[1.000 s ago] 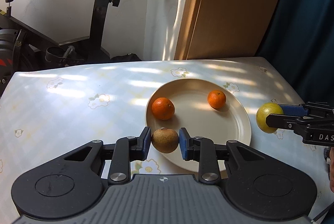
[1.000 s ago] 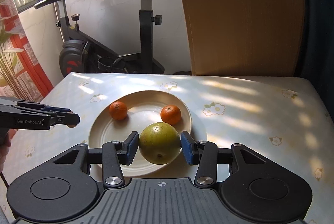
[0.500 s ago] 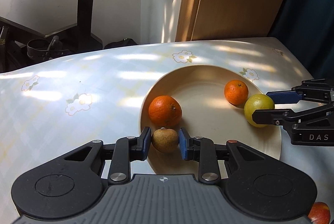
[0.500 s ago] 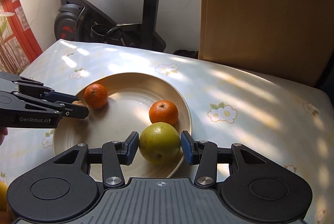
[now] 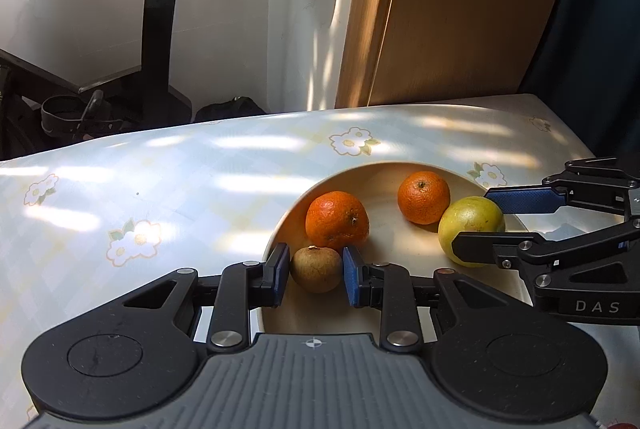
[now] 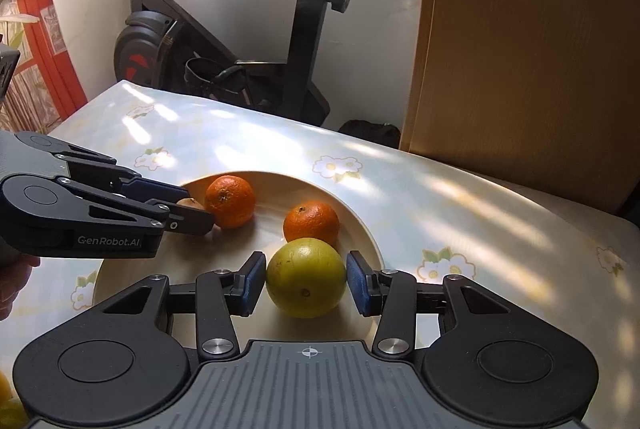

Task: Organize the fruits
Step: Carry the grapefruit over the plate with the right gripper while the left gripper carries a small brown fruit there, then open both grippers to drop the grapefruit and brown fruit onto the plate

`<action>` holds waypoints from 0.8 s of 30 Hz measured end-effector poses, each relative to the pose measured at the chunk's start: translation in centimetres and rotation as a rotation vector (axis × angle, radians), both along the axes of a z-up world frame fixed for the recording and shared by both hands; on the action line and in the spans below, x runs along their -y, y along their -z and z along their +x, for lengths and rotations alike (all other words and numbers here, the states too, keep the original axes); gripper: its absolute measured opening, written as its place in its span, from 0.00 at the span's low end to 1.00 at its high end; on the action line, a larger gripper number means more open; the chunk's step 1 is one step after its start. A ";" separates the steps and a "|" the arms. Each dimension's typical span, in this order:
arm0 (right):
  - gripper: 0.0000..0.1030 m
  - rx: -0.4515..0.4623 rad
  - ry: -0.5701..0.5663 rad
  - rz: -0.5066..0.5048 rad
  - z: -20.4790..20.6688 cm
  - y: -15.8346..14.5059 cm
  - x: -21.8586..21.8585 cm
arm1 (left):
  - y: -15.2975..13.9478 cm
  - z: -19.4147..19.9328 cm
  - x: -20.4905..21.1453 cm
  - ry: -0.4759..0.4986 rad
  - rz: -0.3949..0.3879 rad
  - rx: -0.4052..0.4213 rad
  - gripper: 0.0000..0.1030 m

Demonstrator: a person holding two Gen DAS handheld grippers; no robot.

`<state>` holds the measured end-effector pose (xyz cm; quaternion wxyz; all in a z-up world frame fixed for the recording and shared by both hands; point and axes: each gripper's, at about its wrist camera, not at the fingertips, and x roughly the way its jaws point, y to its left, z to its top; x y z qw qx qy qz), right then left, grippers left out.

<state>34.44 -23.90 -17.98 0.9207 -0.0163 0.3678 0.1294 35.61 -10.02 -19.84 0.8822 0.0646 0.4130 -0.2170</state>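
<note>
Bright daylight falls in dappled patches across the glossy, pale flower-patterned tabletop [image 5: 168,181], leaving white glare streaks, and soft shadows beneath the fruit on the round cream plate [image 6: 360,225]. Both views are sharp, though fisheye distortion bends the tabletop's edges and the tan wooden panel [image 6: 520,29].

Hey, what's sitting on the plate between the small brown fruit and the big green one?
Two oranges lie between the brown fruit and the green fruit, clearest in the left wrist view.
</note>
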 end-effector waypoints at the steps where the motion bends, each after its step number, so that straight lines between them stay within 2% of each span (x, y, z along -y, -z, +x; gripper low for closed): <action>1: 0.40 0.005 -0.001 -0.004 0.1 0.0 -0.1 | 0.1 0.1 0.1 0.002 -0.004 0.002 0.30; 8: 0.40 0.032 0.008 -0.014 0.8 -0.1 -0.6 | 0.5 -0.1 0.5 0.014 -0.020 0.024 0.30; 11: 0.40 0.022 0.006 -0.024 0.7 -0.1 -0.8 | 0.6 0.0 0.5 0.032 -0.022 0.007 0.30; 13: 0.41 0.018 0.009 -0.029 0.6 -0.2 -0.8 | 0.6 0.1 0.3 0.034 -0.027 0.001 0.31; 17: 0.42 0.012 0.025 -0.019 0.4 -0.4 -0.6 | 0.4 -0.3 -0.1 0.039 -0.032 -0.006 0.42; 24: 0.41 0.038 0.033 0.007 -1.3 -2.1 -0.5 | -1.0 -1.7 -1.1 0.014 -0.025 0.021 0.42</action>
